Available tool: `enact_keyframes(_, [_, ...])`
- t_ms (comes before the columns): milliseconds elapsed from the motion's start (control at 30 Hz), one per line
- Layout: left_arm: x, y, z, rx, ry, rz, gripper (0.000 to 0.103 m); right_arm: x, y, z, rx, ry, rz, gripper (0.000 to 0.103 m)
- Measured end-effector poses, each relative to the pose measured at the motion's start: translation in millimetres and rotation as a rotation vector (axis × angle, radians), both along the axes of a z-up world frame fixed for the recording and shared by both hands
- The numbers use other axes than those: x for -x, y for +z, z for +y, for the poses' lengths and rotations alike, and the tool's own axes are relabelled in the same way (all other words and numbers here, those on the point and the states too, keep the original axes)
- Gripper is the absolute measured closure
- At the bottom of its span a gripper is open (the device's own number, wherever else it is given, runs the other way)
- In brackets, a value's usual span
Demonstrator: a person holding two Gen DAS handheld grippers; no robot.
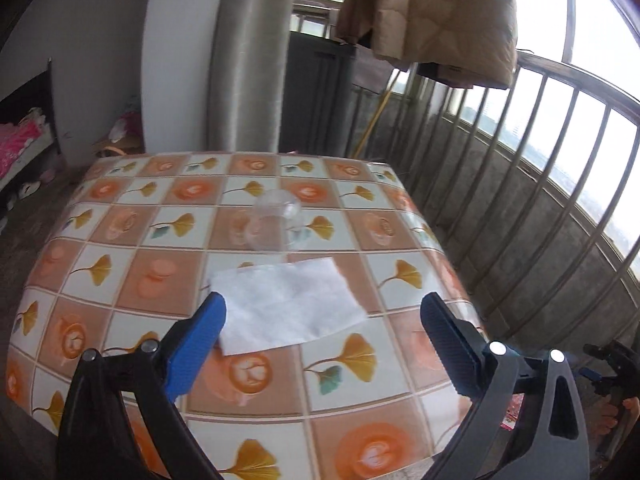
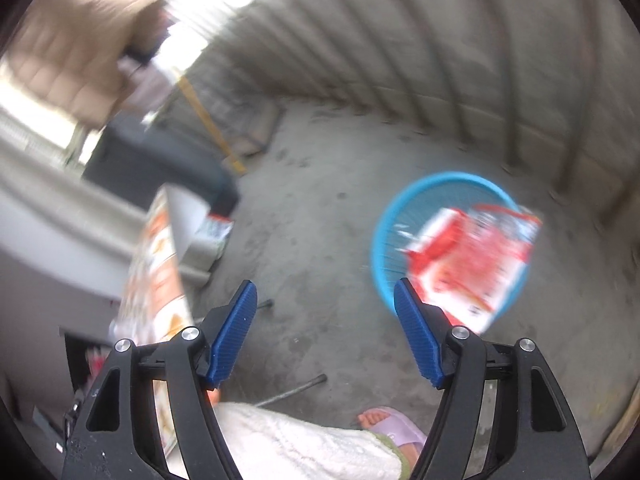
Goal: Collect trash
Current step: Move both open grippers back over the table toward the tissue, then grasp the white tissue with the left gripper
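The left gripper (image 1: 322, 312) hangs over the near part of the patterned tablecloth (image 1: 120, 272) with its blue pads spread wide and nothing between them. Just beyond its tips lies a white paper napkin (image 1: 288, 304), flat, its long axis running roughly across the gap between the two fingers; the left pad overlaps the napkin's near corner in the picture, though whether it touches cannot be told. Past the napkin stands a clear plastic cup (image 1: 276, 220), near but apart from it. The left hand is plainly the nearer one — my guess is that the napkin is its next pick.

The right gripper (image 2: 325, 304) is open and empty too, pointing down at the concrete floor. Beyond its right pad sits a blue basket (image 2: 384, 232) with a red-and-white wrapper (image 2: 476, 256) lying across its rim — blurred, so how far inside it rests is unclear. Only this view shows the basket; only the left view shows napkin and cup.
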State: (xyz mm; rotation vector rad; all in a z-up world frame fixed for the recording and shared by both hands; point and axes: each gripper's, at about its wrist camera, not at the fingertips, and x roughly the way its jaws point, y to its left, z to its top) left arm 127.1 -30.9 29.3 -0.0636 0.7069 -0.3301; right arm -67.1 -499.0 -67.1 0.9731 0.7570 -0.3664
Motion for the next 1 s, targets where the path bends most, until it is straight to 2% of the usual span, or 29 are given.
enact_keyframes(133, [-9,-10,28,-0.07,0.098,0.029,0.007,-39,38,34,0.093,0.146,-0.032,0.028])
enact_keyframes(233, [-15,-20,37,-0.126,0.136,0.042,0.007,-70,64,69,0.18,0.269,-0.049,0.025])
enact_keyframes(367, [-22,-37,47,-0.139,0.15,0.089,0.007,-112,84,117,0.245,0.423,-0.076,0.021])
enact_keyframes(533, [-26,-52,54,-0.155,0.146,0.113,0.007,-162,87,185,0.283,0.592,-0.072,0.02])
enact_keyframes(700, [-34,-55,63,-0.171,0.151,0.081,0.007,-207,68,245,0.241,0.726,-0.05,0.023])
enact_keyframes(767, [-41,-56,70,-0.152,0.153,0.088,0.007,-217,62,264,0.213,0.763,-0.047,0.027])
enact_keyframes(833, [-47,-58,76,-0.097,0.132,0.113,0.01,-224,60,278,0.196,0.784,-0.038,0.034])
enact_keyframes(1000, [-61,-75,81,0.041,0.065,0.229,0.036,-245,47,302,0.175,0.809,-0.012,0.049])
